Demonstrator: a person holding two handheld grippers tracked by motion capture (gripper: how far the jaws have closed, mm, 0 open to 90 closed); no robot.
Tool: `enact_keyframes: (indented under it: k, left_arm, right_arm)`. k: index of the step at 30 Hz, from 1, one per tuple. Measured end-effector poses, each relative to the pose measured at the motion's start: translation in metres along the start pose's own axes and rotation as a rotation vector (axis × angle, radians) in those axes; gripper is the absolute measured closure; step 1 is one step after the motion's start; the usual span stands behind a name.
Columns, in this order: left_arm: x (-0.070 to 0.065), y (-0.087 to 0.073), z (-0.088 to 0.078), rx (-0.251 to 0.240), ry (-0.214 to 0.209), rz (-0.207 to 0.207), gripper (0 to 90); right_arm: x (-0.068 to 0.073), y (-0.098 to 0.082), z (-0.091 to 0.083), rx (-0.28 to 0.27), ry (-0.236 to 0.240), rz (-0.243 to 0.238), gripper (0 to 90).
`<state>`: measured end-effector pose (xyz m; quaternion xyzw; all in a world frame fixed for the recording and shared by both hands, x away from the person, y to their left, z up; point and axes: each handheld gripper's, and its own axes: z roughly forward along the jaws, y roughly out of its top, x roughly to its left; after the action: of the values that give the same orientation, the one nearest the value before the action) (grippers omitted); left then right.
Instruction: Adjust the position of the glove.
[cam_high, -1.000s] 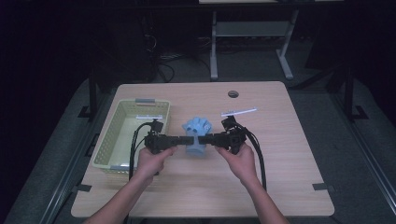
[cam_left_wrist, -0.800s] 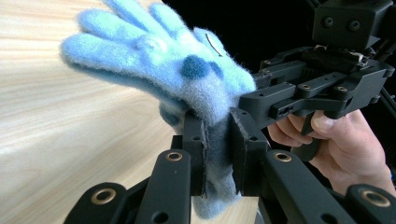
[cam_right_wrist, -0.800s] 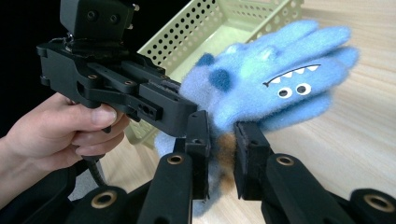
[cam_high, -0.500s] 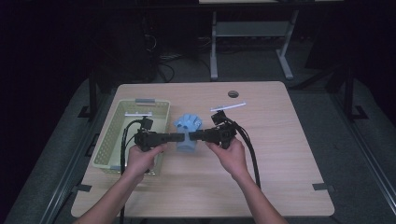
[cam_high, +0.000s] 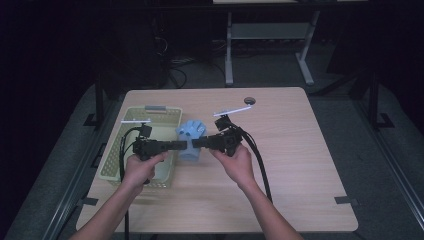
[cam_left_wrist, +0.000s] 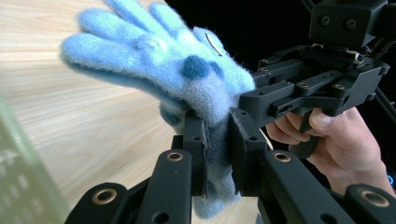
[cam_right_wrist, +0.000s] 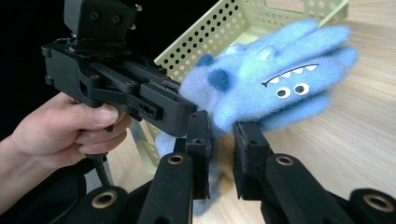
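The person is holding a fuzzy light-blue monster-face glove (cam_high: 192, 141) up between the two grippers, just beside the pale green perforated plastic basket (cam_high: 165, 116) on the wooden worktop (cam_high: 300, 165). The left gripper (cam_left_wrist: 217, 154) is pinching the cuff from one side, the right gripper (cam_right_wrist: 219, 156) from the other, both sets of jaws nearly closed on the fabric. The glove's fingers are pointing away from the person, and the basket is lying nearer the left hand (cam_high: 140, 167).
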<state>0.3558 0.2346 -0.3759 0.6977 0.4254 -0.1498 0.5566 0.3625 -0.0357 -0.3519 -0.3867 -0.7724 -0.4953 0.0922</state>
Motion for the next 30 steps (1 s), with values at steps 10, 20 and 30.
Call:
enact_keyframes:
  k: [10, 20, 30]
  left_arm:
    - [0.005, 0.000, -0.021, -0.018, 0.012, -0.008, 78.2]
    - [0.007, 0.002, -0.039, -0.016, 0.045, 0.015, 78.3]
    - [0.011, 0.001, -0.049, -0.025, 0.066, 0.004, 78.3]
  right_arm:
    - [0.010, 0.010, 0.017, 0.009, 0.021, -0.024, 78.3]
    - [0.018, 0.017, 0.032, 0.021, 0.039, -0.034, 78.3]
    - [0.020, 0.021, 0.043, 0.023, 0.053, -0.031, 78.4]
